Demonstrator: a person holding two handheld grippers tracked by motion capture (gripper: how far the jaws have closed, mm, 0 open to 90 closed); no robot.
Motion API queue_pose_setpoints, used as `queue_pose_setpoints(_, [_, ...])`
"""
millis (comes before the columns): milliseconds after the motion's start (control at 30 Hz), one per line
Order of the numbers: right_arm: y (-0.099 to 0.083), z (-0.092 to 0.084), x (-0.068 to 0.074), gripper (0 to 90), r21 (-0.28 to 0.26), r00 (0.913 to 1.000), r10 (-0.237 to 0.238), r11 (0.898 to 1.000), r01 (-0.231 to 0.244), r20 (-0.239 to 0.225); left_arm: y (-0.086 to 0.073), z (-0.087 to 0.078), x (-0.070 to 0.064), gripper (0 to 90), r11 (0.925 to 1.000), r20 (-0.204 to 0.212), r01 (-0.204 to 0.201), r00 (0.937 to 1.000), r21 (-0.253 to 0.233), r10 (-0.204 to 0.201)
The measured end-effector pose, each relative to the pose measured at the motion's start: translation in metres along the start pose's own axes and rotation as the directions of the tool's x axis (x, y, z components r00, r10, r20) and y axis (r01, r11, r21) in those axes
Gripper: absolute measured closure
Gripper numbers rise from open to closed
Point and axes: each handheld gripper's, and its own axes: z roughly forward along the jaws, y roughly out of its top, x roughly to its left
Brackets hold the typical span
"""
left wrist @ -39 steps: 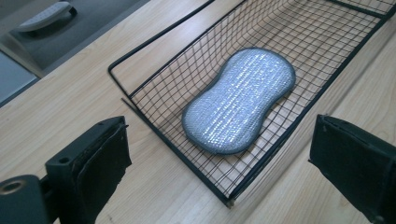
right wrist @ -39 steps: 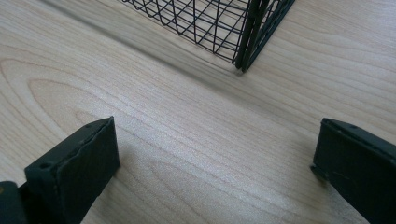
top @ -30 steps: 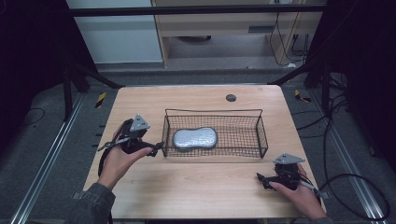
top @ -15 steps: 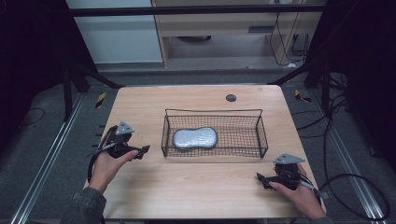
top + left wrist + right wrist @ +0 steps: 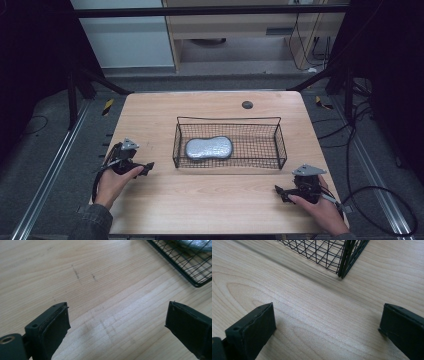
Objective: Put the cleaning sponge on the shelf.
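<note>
A black wire basket (image 5: pixel 278 145) stands in the middle of the wooden table (image 5: pixel 210 200). A silver, peanut-shaped pouch (image 5: pixel 209 147) lies in its left half. My left gripper (image 5: pixel 146 168) rests low on the table left of the basket, apart from it, open with nothing between its jaws. In the left gripper view, the left gripper (image 5: pixel 117 307) points at bare wood, with the basket's corner (image 5: pixel 192 277) and the pouch's edge (image 5: pixel 197 243) at the upper right. My right gripper (image 5: pixel 280 191) lies near the front right, open and empty. In the right gripper view, the right gripper (image 5: pixel 328 307) faces the basket's near corner (image 5: pixel 342 265).
A small dark round disc (image 5: pixel 247 104) sits on the table behind the basket. Bare wood stretches in front of the basket between the two hands. Cables and metal frame rails run along the floor on both sides of the table.
My left gripper has drawn away from the basket's left side, moving left and toward the front edge. The right gripper has stayed still.
</note>
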Motion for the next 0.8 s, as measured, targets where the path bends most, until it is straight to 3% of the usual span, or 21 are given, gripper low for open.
queue_pose_setpoints(333, [0.0, 0.0, 0.0, 0.4, 0.0, 1.0, 0.001, 1.0, -0.001, 0.0, -0.006, 0.016, 0.006, 4.1, 0.9994, -0.011, 0.035, 0.9993, 0.005, -0.035])
queue_pose_setpoints(667, [0.0, 0.0, 0.0, 0.4, 0.0, 1.0, 0.001, 1.0, -0.001, 0.0, -0.014, 0.032, 0.007, 3.6, 0.998, -0.005, 0.06, 0.9982, -0.019, -0.06])
queue_pose_setpoints(800, [0.0, 0.0, 0.0, 0.4, 0.0, 1.0, 0.001, 1.0, -0.001, 0.0, -0.017, 0.034, 0.008, 1.8, 0.9974, -0.019, 0.058, 0.998, -0.043, -0.059])
